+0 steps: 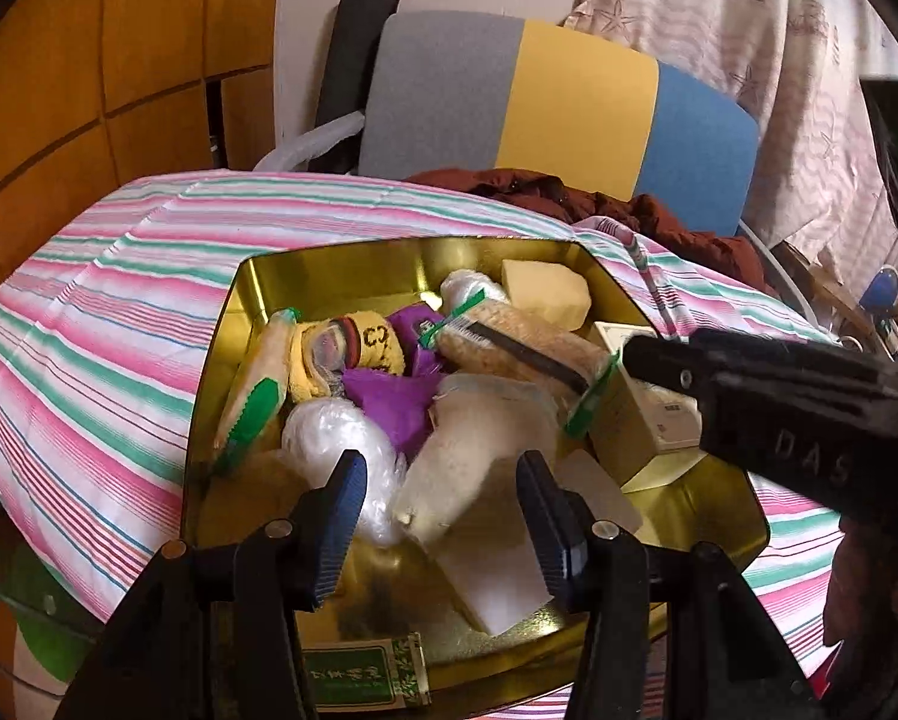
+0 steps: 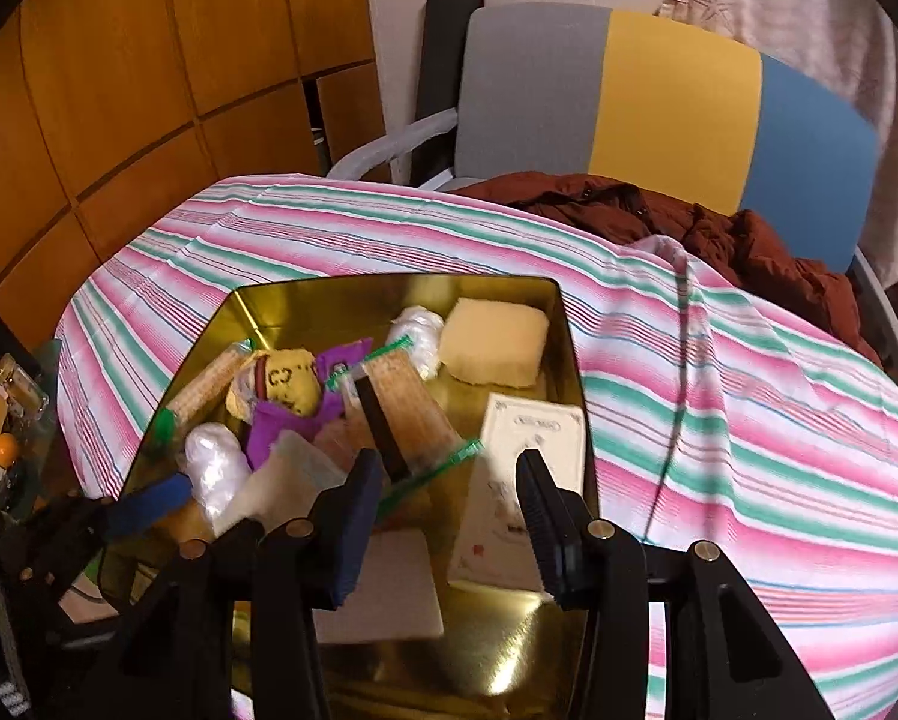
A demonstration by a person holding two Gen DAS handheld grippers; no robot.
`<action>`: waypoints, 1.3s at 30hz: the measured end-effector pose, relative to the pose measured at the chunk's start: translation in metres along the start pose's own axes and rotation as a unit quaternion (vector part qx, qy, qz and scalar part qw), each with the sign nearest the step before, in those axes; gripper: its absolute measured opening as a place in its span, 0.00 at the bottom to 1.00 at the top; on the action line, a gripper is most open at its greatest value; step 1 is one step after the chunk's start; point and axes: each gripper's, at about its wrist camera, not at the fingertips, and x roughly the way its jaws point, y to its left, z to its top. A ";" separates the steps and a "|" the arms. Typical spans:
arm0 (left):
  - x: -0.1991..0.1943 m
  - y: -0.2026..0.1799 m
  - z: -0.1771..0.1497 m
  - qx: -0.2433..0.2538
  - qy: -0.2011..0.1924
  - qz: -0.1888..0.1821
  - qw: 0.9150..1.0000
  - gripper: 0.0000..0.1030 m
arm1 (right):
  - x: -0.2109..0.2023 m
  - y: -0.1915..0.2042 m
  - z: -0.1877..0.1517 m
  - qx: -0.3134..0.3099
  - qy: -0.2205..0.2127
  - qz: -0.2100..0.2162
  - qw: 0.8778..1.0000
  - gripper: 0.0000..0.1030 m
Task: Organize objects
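Your striped tablecloth (image 2: 719, 372) leaves the table bare of things right of and beyond the tin; a brown jacket (image 2: 689, 222) crowds its far edge. The gold tin (image 1: 353, 276) sits near you, packed: cracker packs (image 1: 527, 342), cream box (image 2: 533, 462), yellow sponge (image 1: 545, 291), white bags, purple wrapper. Your left tool (image 1: 443, 516) and right tool (image 2: 449, 516) hover over it, both spread apart and empty.

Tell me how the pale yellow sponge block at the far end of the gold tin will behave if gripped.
The pale yellow sponge block looks porous and soft-edged, so it probably squashes between the fingers and weighs little. Lying flat on a broad face in the gold tin, it seems unlikely to roll.
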 end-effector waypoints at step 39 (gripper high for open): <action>-0.078 -0.008 -0.012 -0.007 -0.109 0.108 0.988 0.67 | -0.053 -0.005 -0.060 0.026 -0.055 -0.038 0.997 0.66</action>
